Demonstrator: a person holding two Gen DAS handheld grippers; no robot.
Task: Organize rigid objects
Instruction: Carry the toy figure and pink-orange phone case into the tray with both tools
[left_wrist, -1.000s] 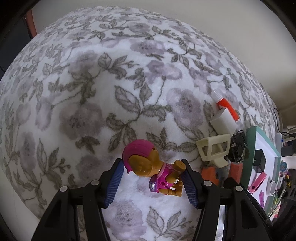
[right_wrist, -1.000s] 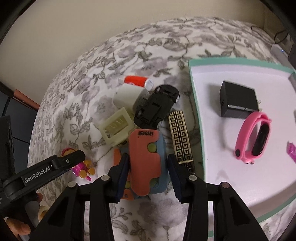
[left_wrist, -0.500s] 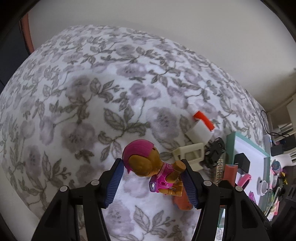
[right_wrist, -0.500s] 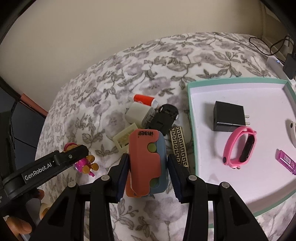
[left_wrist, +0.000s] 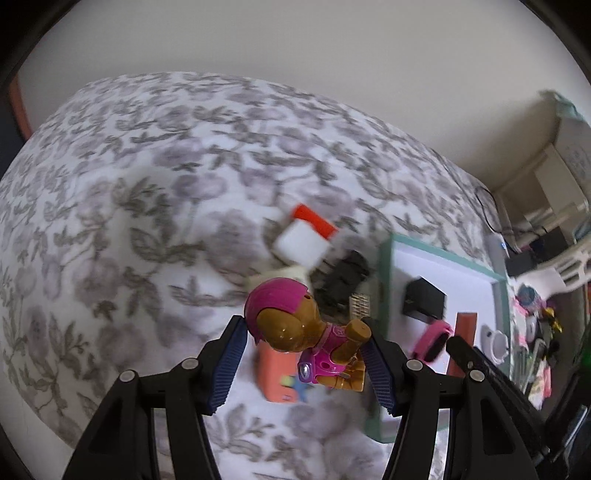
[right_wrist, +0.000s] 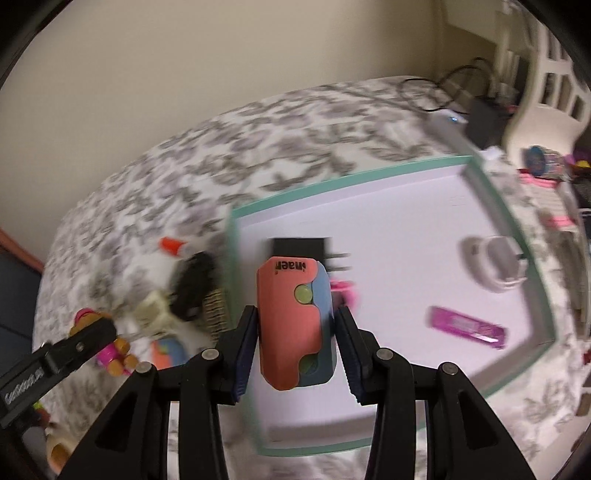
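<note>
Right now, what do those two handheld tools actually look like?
Both the left tool and right tool have glossy black plastic arms with silver screws and dark blue ribbed pads. White lettering, too blurred to read, marks the left one's side in the right wrist view.

Your toy dog (left_wrist: 295, 328) is glossy moulded plastic, its head catching the light. The orange-and-blue case (right_wrist: 295, 325) looks like smooth, matt plastic. Beneath them the floral blanket (left_wrist: 147, 206) is soft, fuzzy cloth, and the tray (right_wrist: 406, 236) looks matt inside.

Two wrist cameras above a flowered bedspread (left_wrist: 147, 206)

Each looks forward and down along its fingers, from left and right; both share the green-rimmed tray (right_wrist: 347, 179) and the toy pile.
</note>
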